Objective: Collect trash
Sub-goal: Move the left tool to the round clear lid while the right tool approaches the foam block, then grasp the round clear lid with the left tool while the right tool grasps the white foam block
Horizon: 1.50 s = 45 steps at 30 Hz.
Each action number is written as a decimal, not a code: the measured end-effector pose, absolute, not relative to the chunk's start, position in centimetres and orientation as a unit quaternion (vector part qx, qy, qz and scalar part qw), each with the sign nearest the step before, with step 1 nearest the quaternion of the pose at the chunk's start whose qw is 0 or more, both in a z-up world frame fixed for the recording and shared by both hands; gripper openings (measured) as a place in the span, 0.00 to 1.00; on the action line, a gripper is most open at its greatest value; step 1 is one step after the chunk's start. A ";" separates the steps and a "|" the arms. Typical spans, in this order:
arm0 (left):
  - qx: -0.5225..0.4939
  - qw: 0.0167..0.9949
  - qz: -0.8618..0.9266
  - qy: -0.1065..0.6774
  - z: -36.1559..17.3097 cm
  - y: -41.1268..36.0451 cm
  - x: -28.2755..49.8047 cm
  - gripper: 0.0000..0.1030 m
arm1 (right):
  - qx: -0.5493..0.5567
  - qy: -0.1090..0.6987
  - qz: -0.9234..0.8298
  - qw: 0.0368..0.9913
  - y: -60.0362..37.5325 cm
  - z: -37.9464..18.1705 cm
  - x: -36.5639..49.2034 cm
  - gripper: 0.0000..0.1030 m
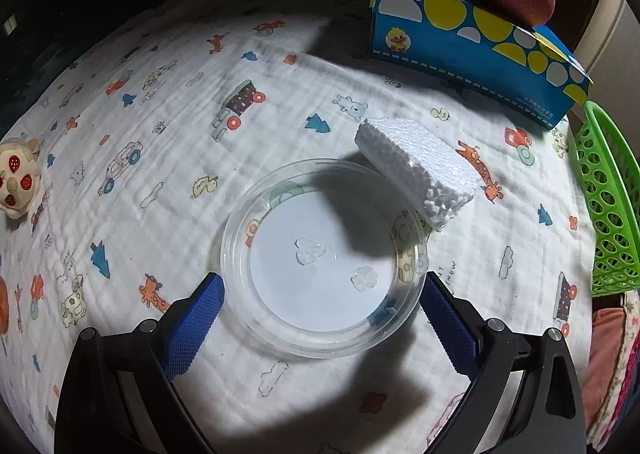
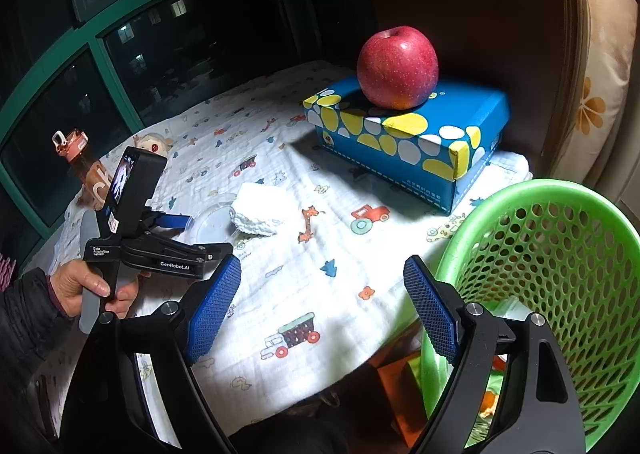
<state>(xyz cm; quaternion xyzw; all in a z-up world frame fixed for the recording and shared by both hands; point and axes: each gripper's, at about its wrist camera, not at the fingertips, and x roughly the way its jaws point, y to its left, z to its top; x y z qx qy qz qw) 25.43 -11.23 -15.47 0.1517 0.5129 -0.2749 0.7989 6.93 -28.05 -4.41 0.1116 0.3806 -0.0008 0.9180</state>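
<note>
Clear plastic lid [image 1: 320, 258] flat between wide left tongs [image 1: 322, 294], untouched; right tongs [image 2: 322, 294] wide, empty.

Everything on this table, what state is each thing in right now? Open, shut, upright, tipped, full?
Clear plastic lid: flat on the cloth, between the open fingers, not gripped.
Foam block: lying with one edge propped on the lid's rim.
Apple: whole, upright on the box.
Blue box: closed.
Green basket: tilted, some scraps inside.
Left gripper: open.
Right gripper: open, empty.
Bottle: upright, capped.
</note>
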 end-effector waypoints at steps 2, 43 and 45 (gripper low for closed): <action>0.150 0.801 -0.275 0.510 -15.5 -11.3 25.6 0.92 | 0.112 0.382 0.001 0.917 -28.0 -4.6 7.3 0.81; 0.070 0.847 -0.194 0.489 -10.4 1.1 22.4 0.85 | 0.077 0.475 0.057 0.875 -20.0 -12.1 22.0 0.80; 0.068 0.847 -0.195 0.489 -10.4 1.2 22.3 0.85 | 0.074 0.479 0.054 0.873 -19.8 -12.5 22.4 0.76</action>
